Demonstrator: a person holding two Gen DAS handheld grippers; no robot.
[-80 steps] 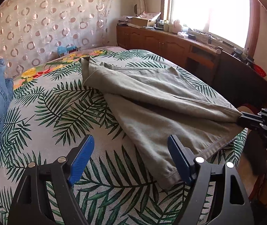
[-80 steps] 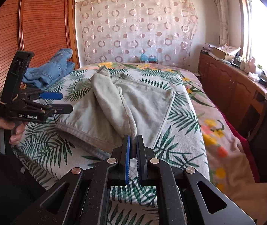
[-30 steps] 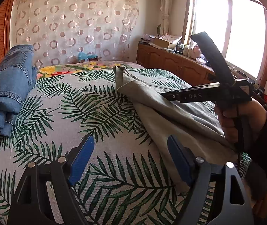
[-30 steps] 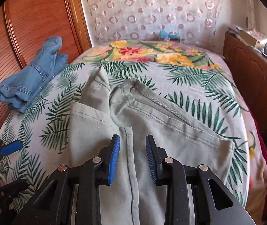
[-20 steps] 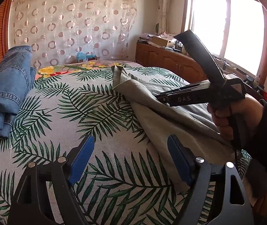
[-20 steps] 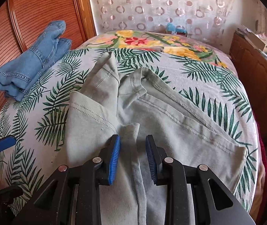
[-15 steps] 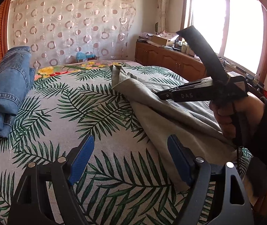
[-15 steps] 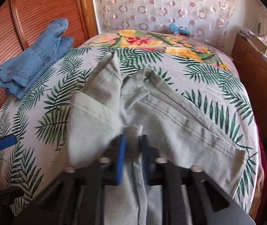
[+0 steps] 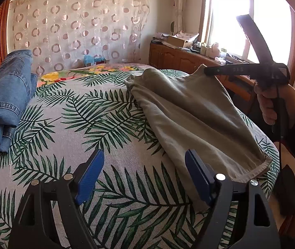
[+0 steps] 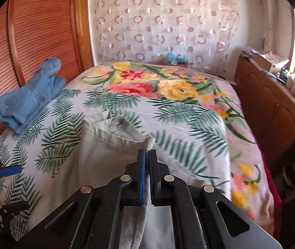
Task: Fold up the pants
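Observation:
Grey-green pants [image 9: 191, 112] lie on the palm-print bedspread [image 9: 97, 128], part folded. My right gripper [image 10: 147, 155] is shut on a fold of the pants [image 10: 110, 155] and holds that edge raised off the bed. In the left wrist view the right gripper [image 9: 206, 71] pinches the cloth's peak at upper right, held by a person's hand [image 9: 271, 103]. My left gripper [image 9: 143, 172] hovers open over the bedspread near the pants' hem, nothing between its blue pads [image 9: 90, 173]. The left gripper [image 10: 6, 172] also shows at the lower left of the right wrist view.
Folded blue jeans [image 9: 4, 99] lie at the bed's left side by a wooden slatted wall [image 10: 35, 33]. A wooden cabinet [image 9: 176, 59] with clutter runs along the right under a bright window [image 9: 251, 20]. A circle-print curtain [image 10: 164, 20] hangs behind the bed.
The right gripper closed on a fold of the pants and lifted it, pulling the cloth into a raised peak. The left gripper stayed put and open.

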